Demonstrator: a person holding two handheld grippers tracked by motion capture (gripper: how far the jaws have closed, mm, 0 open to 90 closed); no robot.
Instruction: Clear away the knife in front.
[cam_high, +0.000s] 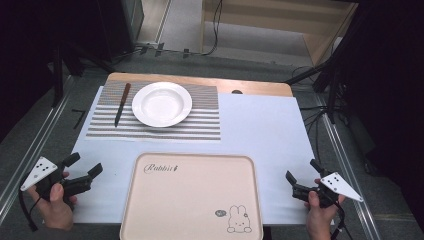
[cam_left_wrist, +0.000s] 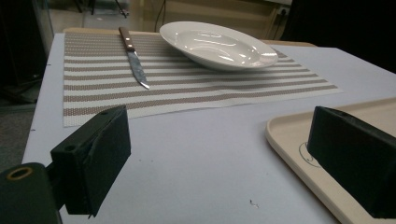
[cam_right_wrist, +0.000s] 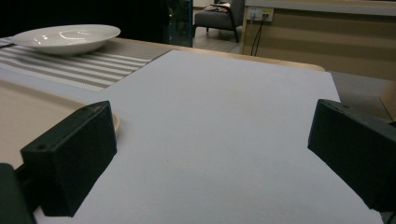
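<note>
High view. Left gripper (cam_high: 86, 166): near left corner of the table, held in a hand, jaws spread wide, nothing between them. Right gripper (cam_high: 301, 175): near right corner, held in a hand, jaws likewise wide apart and empty. Tray (cam_high: 192, 192): beige, rabbit drawing at its near right corner, near centre between the two grippers, bare. Plate (cam_high: 161, 103): white, on the striped placemat (cam_high: 200, 117) at far left. Knife (cam_high: 122, 104): wooden handle, lying just left of the plate on the placemat, blade toward the near side.

Left gripper view. Both black jaws well apart, holding nothing. Knife (cam_left_wrist: 134, 57) and plate (cam_left_wrist: 217, 44) on the placemat (cam_left_wrist: 196, 88) far ahead; tray (cam_left_wrist: 289, 128) corner at right, behind the right-hand jaw.

Right gripper view. Jaws wide, empty, over the white table cover (cam_right_wrist: 224, 121). Plate (cam_right_wrist: 67, 38) far left; tray (cam_right_wrist: 28, 112) edge at left.
</note>
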